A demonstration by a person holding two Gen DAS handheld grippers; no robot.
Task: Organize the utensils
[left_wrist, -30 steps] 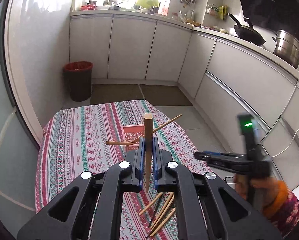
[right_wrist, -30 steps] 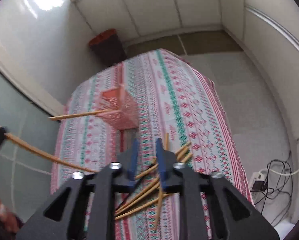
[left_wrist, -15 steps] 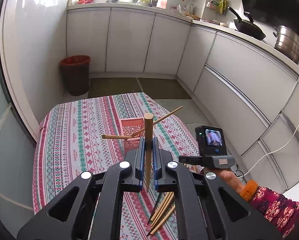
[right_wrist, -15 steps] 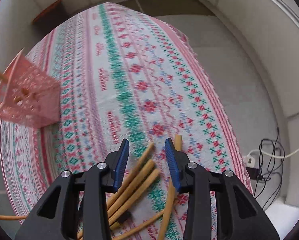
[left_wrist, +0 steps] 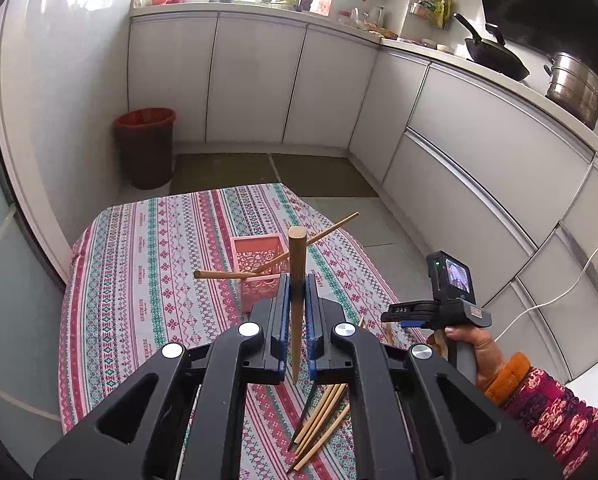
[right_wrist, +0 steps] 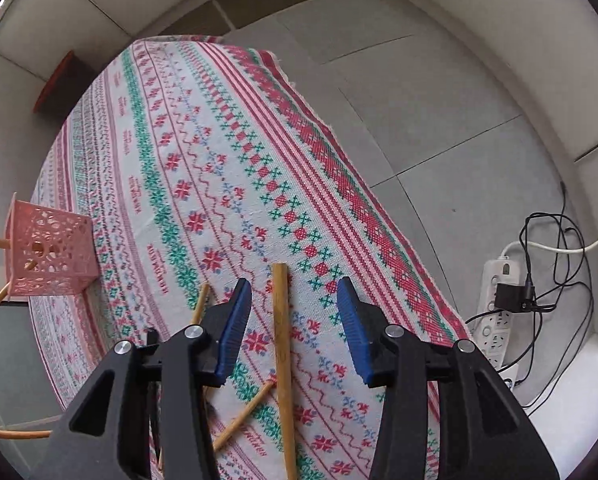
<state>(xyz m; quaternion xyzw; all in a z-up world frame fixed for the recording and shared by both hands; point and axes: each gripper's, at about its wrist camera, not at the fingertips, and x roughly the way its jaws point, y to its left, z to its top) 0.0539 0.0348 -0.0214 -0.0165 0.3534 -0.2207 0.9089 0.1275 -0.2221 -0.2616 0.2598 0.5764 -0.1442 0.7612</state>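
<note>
Left tongs pinch one chopstick; right tongs spread over another on the bench

Left wrist view: the left tongs [left_wrist: 297,296] are pressed together on a wooden chopstick [left_wrist: 297,280], held nearly upright above the bench [left_wrist: 139,280] with its patterned cloth. Beyond it stands a pink perforated basket [left_wrist: 259,252] with two chopsticks leaning out of it. Loose chopsticks [left_wrist: 323,416] lie on the cloth under the tongs. At right a hand [left_wrist: 475,356] holds the other gripper. Right wrist view: the right tongs [right_wrist: 295,328] point steeply down, jaws opening, straddling a chopstick on the cloth [right_wrist: 281,352] without touching it. A thinner chopstick [right_wrist: 243,416] lies crossed under it, the pink basket [right_wrist: 49,256] well apart at left
</note>
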